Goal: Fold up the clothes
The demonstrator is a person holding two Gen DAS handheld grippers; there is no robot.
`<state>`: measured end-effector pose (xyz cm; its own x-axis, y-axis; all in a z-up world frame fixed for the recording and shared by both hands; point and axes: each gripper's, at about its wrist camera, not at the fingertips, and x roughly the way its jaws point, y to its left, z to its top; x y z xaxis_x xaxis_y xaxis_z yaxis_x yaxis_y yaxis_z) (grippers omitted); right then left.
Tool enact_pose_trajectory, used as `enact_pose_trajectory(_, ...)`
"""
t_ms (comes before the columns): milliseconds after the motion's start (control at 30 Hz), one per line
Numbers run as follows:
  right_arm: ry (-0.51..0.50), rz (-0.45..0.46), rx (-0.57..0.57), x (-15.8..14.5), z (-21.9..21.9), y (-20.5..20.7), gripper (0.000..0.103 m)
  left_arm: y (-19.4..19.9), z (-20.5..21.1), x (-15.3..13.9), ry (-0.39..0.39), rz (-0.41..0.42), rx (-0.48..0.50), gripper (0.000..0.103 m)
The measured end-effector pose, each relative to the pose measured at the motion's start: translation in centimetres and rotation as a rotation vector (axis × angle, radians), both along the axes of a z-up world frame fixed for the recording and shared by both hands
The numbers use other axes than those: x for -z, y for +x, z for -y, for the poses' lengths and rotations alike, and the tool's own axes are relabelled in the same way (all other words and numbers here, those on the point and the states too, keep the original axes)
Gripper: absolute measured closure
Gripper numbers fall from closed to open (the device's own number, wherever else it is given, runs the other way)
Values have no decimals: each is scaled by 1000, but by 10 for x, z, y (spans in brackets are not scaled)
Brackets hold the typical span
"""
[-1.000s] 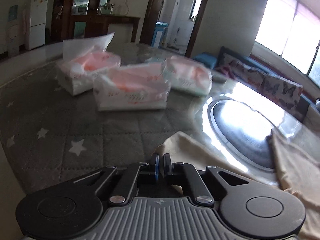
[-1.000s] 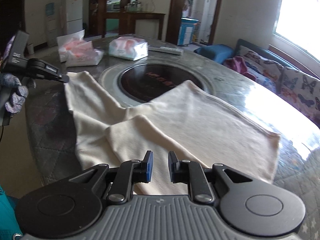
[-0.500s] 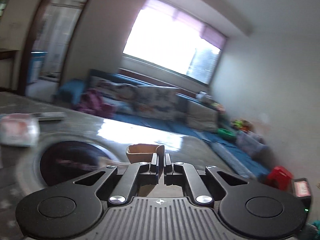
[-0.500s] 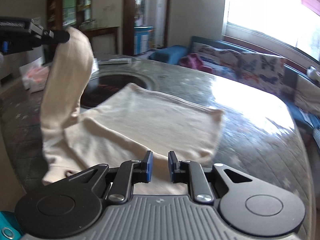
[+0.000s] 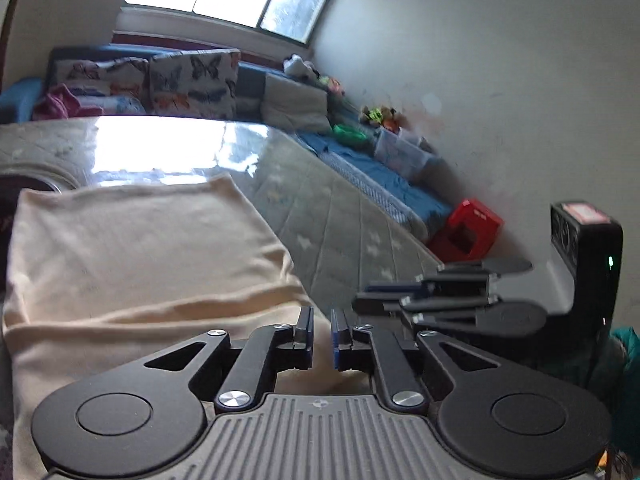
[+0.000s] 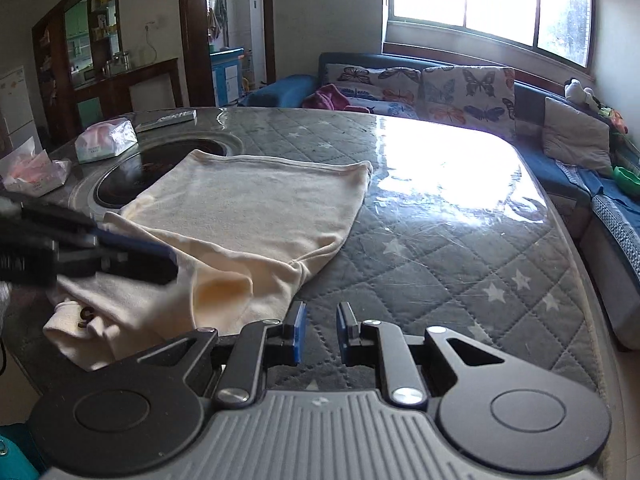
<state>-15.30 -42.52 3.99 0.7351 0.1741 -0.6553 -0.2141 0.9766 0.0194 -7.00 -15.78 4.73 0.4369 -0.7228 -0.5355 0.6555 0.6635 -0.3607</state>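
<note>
A cream garment (image 6: 256,216) lies on the quilted table, with one part folded over onto its body; it also shows in the left wrist view (image 5: 132,264). My left gripper (image 5: 322,338) is open just above the near edge of the folded cloth, holding nothing; it shows blurred from the side in the right wrist view (image 6: 120,256). My right gripper (image 6: 319,330) is open and empty, over the bare table just right of the garment's near corner; it shows in the left wrist view (image 5: 424,300) close to the right of the left gripper.
The grey star-quilted table (image 6: 460,264) under a clear cover has a round dark inset (image 6: 132,172) at the left. Tissue packs (image 6: 106,140) and a remote (image 6: 168,120) lie at the far left. A sofa with butterfly cushions (image 6: 440,88) runs behind.
My left gripper carried the lifted cloth over and down onto the garment, then opened and let it go. The right gripper stayed open and shifted right.
</note>
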Motion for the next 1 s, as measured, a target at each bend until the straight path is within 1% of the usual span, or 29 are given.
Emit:
enact_pose_trajectory(33, 4, 1, -7, -1, -2, 2, 88, -3, -3, 1, 5, 1, 2, 70)
enact_pose_trajectory(67, 6, 2, -13, 0, -6, 4, 87, -5, -7, 0, 14, 12, -5, 67)
enact_pose_trajectory(167, 20, -3, -37, 0, -16, 9, 87, -9, -25, 0, 41, 44, -46, 67)
enact_pose_trajectory(300, 28, -8, -82, 0, -31, 14, 87, -4, -58, 4, 84, 45, -151, 68)
enact_pose_trajectory(400, 30, -27, -105, 5, -40, 21, 87, -1, -83, 7, 116, 45, -231, 68)
enact_pose_trajectory(533, 35, -57, -119, 13, -47, 29, 87, 0, -105, 8, 133, 49, -299, 67)
enact_pose_trajectory(633, 43, -68, -123, 15, -49, 32, 88, 2, -112, 10, 129, 40, -326, 67)
enact_pose_trajectory(733, 33, -57, -124, 11, -52, 32, 96, 6, -113, 11, 126, 44, -333, 67)
enact_pose_trajectory(800, 16, -26, -132, 2, -54, 31, 96, 8, -113, 10, 125, 53, -334, 67)
enact_pose_trajectory(1000, -1, 5, -98, -5, -55, 41, 96, 14, -107, 8, 136, 81, -326, 67)
